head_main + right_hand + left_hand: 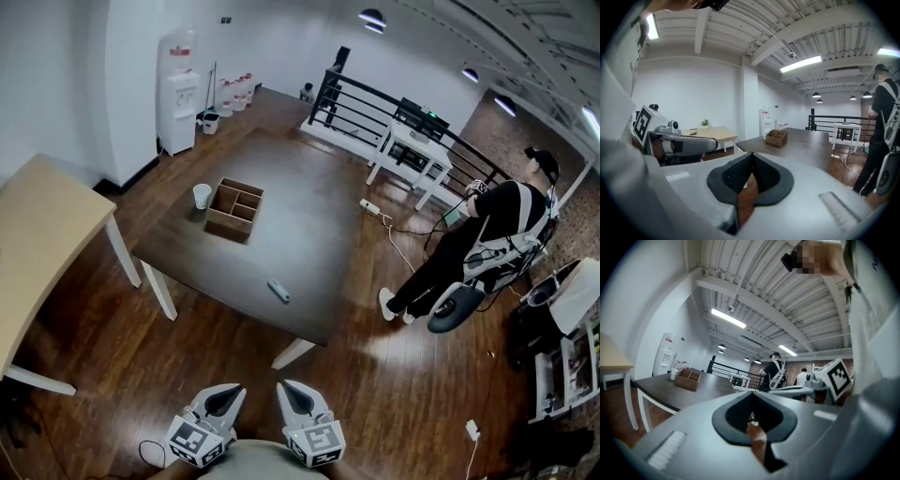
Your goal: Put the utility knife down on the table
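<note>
The utility knife (278,291), a small grey-blue bar, lies on the dark wooden table (309,206) near its front edge. Both grippers are well short of the table, low in the head view and close to my body. My left gripper (225,399) is shut with nothing between its pads, as its own view also shows (751,393). Beside it, my right gripper (294,396) is shut and empty too (751,153). In the gripper views the table (811,145) shows far off, and the knife cannot be made out there.
A wooden compartment box (234,206) and a white cup (202,195) stand on the table's far left part. A light wooden table (47,234) is at the left. A person (497,234) sits at the right, near a white desk (412,150) and a black railing (375,108).
</note>
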A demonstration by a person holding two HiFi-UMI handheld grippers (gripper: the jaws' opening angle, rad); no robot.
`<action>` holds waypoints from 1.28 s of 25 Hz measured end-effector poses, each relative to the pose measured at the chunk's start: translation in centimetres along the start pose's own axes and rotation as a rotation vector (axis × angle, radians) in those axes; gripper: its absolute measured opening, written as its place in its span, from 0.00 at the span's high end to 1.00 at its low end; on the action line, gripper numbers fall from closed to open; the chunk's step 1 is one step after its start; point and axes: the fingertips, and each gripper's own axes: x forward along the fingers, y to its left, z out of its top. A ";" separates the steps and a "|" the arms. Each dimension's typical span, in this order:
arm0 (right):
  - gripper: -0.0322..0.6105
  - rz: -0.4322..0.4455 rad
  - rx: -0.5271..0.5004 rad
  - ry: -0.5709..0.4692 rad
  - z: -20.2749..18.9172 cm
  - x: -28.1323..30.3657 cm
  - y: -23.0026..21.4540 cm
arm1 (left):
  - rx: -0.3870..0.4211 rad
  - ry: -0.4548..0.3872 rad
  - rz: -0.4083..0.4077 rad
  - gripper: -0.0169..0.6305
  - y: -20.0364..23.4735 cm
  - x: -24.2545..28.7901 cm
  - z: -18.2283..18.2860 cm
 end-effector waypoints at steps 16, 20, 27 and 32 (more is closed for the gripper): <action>0.95 -0.026 0.012 -0.081 -3.0 -13.7 -4.5 | 0.048 0.070 -0.108 0.97 -15.7 3.2 -3.6; 0.95 0.010 0.009 -0.094 -4.7 -17.6 -4.5 | 0.060 0.069 -0.048 0.97 -19.1 2.1 -5.4; 0.95 0.074 0.035 -0.098 -6.4 -21.8 -3.5 | 0.069 0.053 0.049 0.97 -22.5 -0.2 -6.9; 0.95 0.078 0.009 -0.097 -7.6 -23.2 -3.4 | 0.077 0.025 0.077 0.97 -23.6 -0.9 -7.3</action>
